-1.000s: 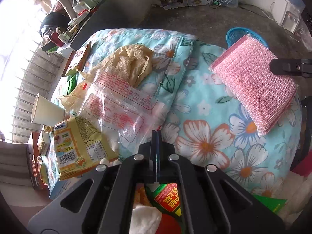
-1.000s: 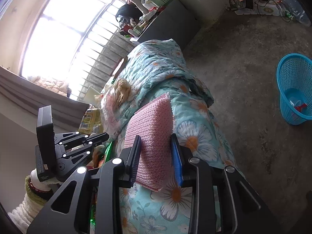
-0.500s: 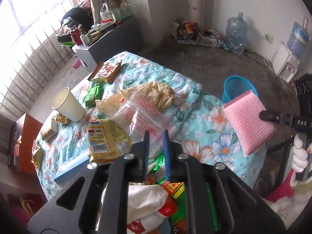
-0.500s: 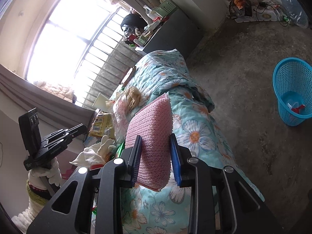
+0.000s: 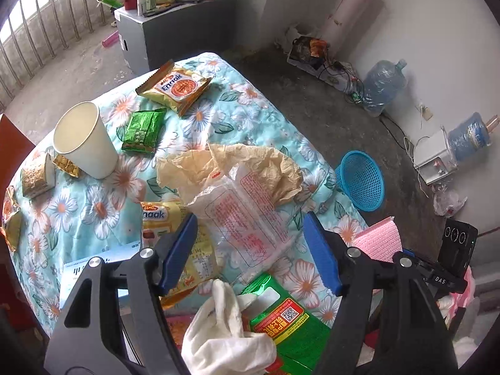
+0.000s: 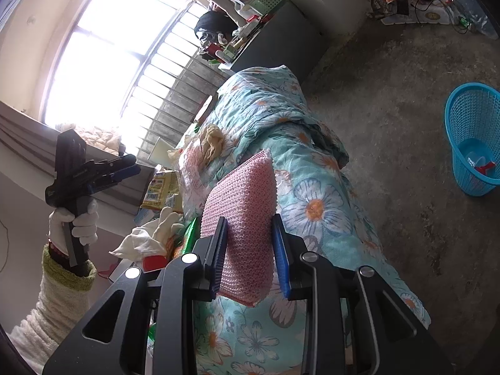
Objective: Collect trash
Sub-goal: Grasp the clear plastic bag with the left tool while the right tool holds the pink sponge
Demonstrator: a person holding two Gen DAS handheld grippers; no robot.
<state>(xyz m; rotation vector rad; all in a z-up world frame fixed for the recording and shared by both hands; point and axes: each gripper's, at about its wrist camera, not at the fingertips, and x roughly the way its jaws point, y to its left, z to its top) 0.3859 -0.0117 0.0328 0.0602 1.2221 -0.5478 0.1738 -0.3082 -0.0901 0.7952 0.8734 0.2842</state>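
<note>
Left gripper jaws just opened wide, empty, above clear printed plastic bag dead ahead, long axis running away; right gripper clamped on pink sponge.

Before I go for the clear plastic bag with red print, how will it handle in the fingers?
The clear plastic bag looks thin and wrinkled, so it will probably flop and drape rather than hold shape. It seems empty, likely very light. It overlaps the crumpled tan paper, so pulling it may drag that along.
</note>
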